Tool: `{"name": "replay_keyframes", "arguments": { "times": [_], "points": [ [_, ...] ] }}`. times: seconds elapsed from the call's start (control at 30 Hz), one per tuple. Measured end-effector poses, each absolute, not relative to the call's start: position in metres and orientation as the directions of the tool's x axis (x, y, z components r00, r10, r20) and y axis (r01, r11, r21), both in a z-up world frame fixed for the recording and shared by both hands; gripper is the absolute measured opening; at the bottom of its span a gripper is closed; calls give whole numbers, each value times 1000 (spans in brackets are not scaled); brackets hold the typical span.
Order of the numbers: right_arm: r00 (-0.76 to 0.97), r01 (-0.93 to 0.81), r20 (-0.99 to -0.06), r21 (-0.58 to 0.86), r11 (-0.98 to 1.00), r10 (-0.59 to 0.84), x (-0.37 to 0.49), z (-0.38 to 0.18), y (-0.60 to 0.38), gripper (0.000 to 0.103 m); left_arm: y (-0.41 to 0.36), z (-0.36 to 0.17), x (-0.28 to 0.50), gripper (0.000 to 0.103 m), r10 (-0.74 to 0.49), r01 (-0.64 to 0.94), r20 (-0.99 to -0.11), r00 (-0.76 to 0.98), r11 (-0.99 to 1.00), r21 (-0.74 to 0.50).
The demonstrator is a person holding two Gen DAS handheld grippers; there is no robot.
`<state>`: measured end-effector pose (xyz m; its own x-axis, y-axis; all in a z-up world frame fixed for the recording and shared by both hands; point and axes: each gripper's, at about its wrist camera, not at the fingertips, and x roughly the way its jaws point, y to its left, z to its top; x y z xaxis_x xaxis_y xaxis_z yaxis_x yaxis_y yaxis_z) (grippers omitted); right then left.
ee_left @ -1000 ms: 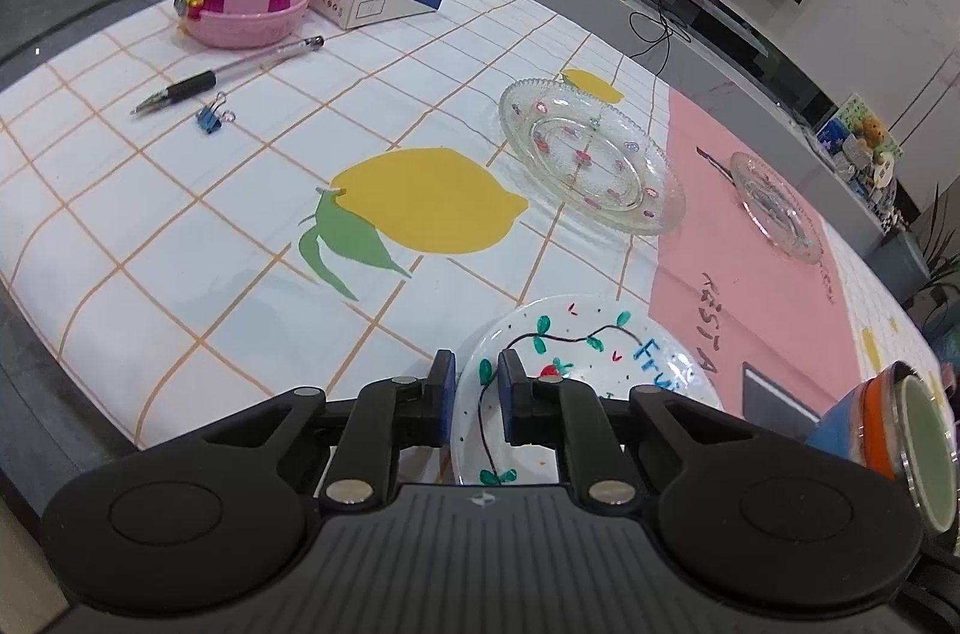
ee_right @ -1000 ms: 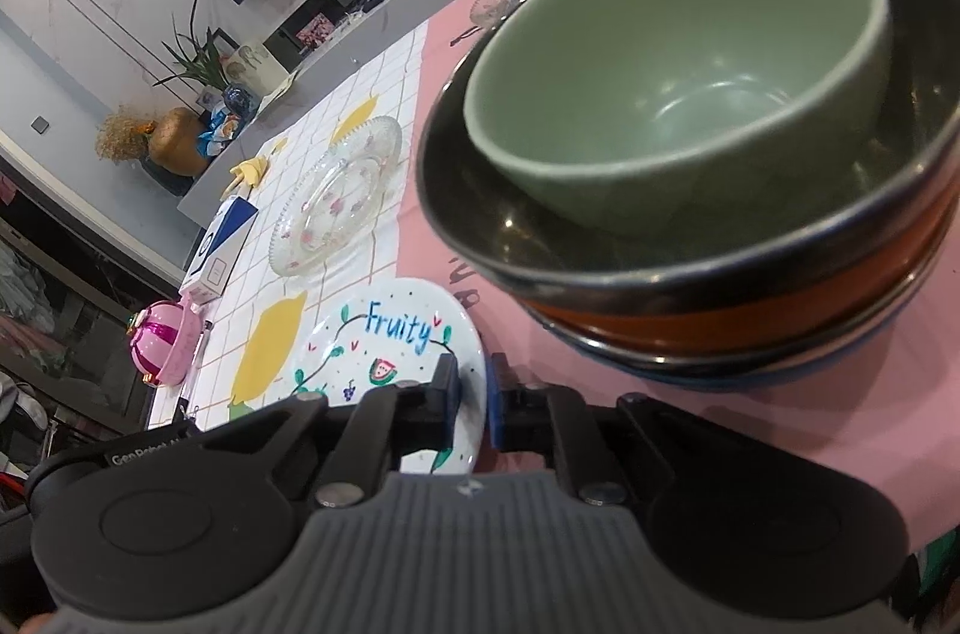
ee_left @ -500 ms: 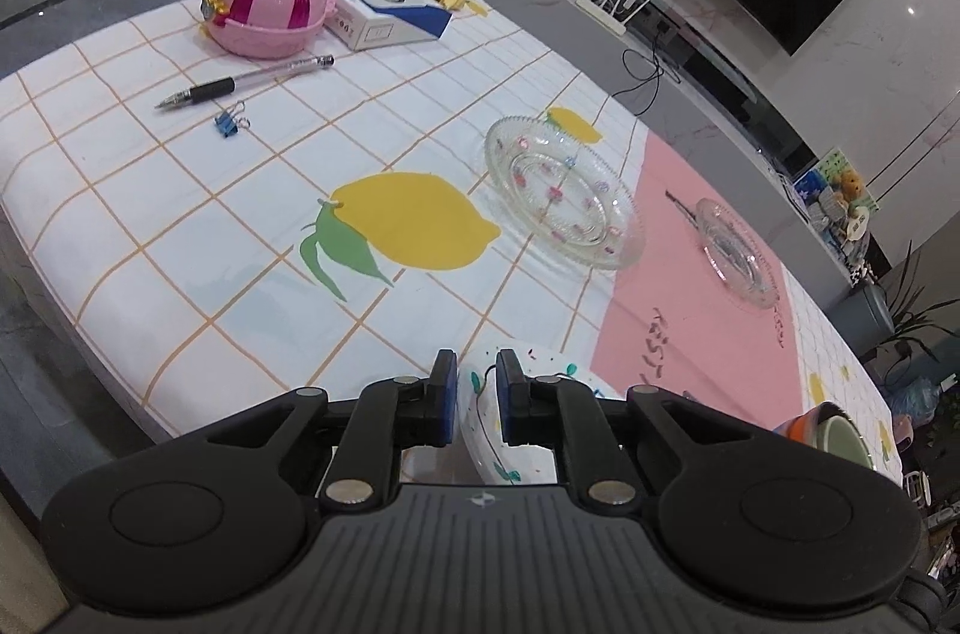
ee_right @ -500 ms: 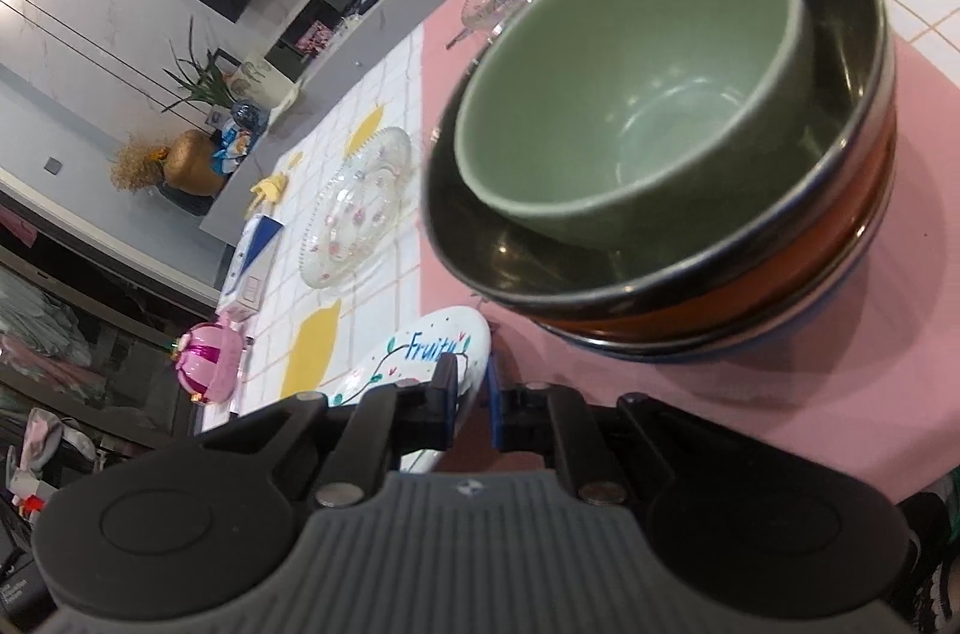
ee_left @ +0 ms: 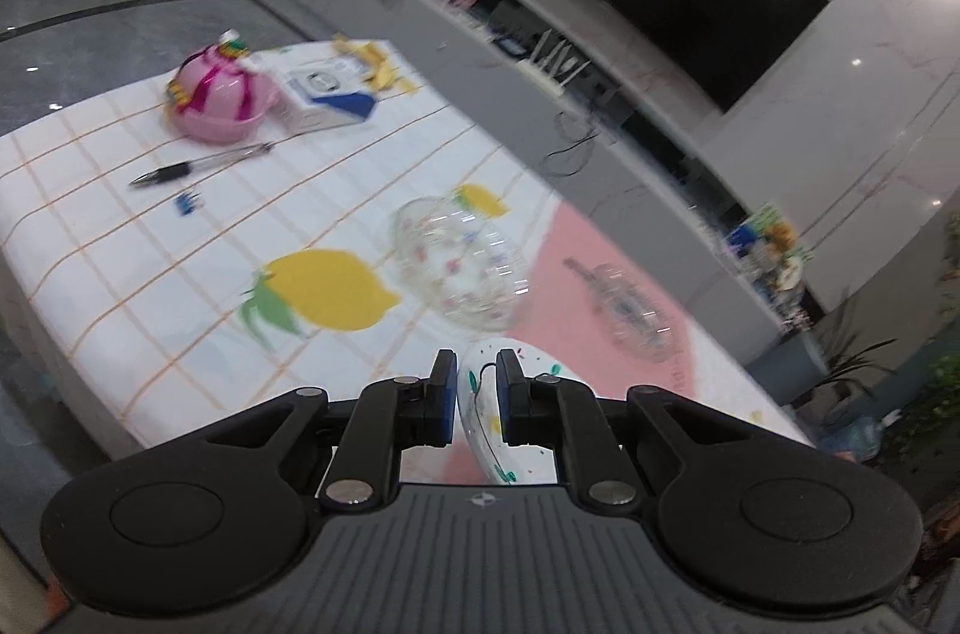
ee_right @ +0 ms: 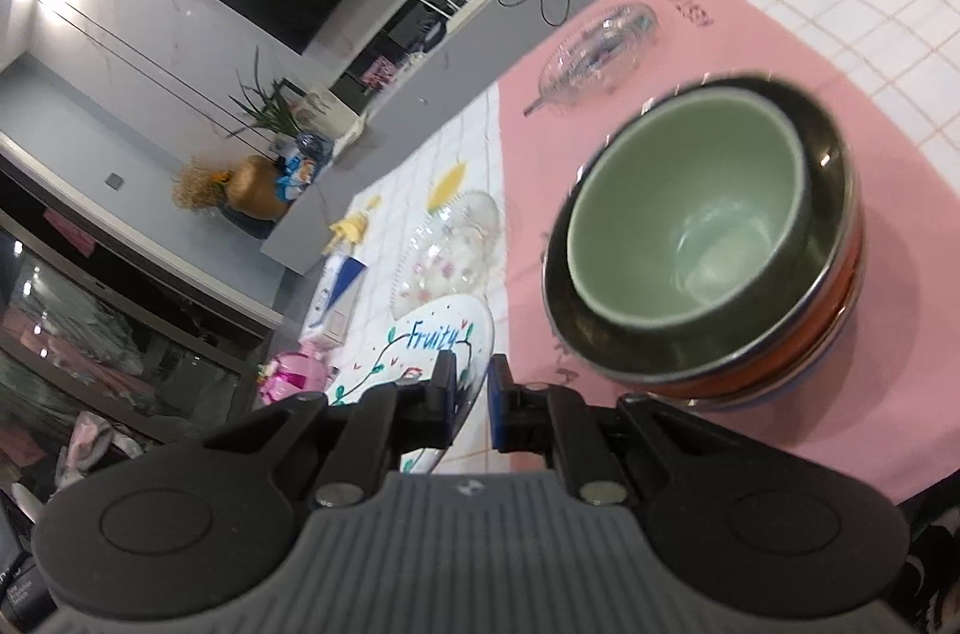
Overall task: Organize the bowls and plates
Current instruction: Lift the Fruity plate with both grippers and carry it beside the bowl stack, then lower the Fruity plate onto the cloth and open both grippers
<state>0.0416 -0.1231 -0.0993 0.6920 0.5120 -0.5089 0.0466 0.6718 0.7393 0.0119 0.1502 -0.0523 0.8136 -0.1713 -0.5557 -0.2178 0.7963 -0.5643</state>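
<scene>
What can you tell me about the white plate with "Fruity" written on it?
The Fruity plate is round, white and glossy, apparently ceramic, hand-painted with blue lettering, a dark vine with green leaves and small red fruit. It is tilted rather than flat, beside the stacked bowls and just in front of a clear glass plate. The left claw and right claw each pinch its rim from opposite sides.

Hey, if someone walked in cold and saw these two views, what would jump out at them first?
Probably the white painted "Fruity" plate, pinched at opposite rims by the left gripper and the right gripper above the checked lemon-print tablecloth. Next, the stack of nested bowls with a sage green bowl on top, sitting on the pink patch of cloth. A clear glass dotted plate lies just beyond.
</scene>
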Motion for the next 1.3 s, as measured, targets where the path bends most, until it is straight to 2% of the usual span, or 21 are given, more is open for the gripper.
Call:
{"name": "replay_keyframes", "arguments": {
  "times": [0.27, 0.57, 0.97, 1.3],
  "points": [
    [730, 3, -448, 757, 654, 516, 29, -67, -183, 9, 104, -24, 9, 14, -284, -81, -469, 836, 782, -618],
    [806, 44, -435, 722, 691, 402, 7, -43, -277, 9, 18, -25, 25, 14, -429, 61, -452, 782, 775, -629],
    [818, 146, -479, 708, 691, 318, -5, -67, -397, 7, -88, -66, 42, 14, -505, 131, -555, 660, 806, -577],
    [764, 254, -559, 719, 647, 321, 15, -133, -429, 7, -133, -98, 47, 14, -411, 105, -664, 624, 887, -450]
  ]
}}
